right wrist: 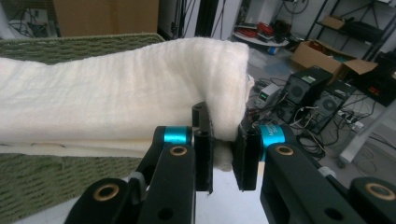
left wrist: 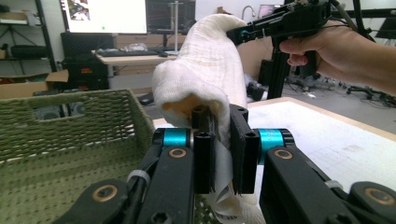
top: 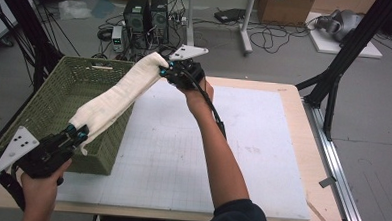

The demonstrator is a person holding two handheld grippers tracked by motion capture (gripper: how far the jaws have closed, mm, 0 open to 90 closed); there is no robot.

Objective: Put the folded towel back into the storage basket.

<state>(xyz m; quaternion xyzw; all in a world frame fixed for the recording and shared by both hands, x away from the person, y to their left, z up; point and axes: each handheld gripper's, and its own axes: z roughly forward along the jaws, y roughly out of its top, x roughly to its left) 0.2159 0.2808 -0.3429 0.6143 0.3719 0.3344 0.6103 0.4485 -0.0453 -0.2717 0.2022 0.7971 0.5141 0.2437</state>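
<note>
The folded white towel (top: 115, 94) hangs stretched between your two tools, sagging a little in the middle, right above the near rim of the green basket (top: 59, 104). Your left gripper (top: 78, 133) has its jaws pinched tight on the near end, cloth bunched between the pads. Your right gripper (top: 167, 69) is clamped just as hard on the far end, out past the basket's far corner. This looks like the carry step, towel lifted clear of the white mat (top: 262, 143). Next call: swing both ends sideways together until the towel sits over the basket's hollow, lower evenly, then let go.
</note>
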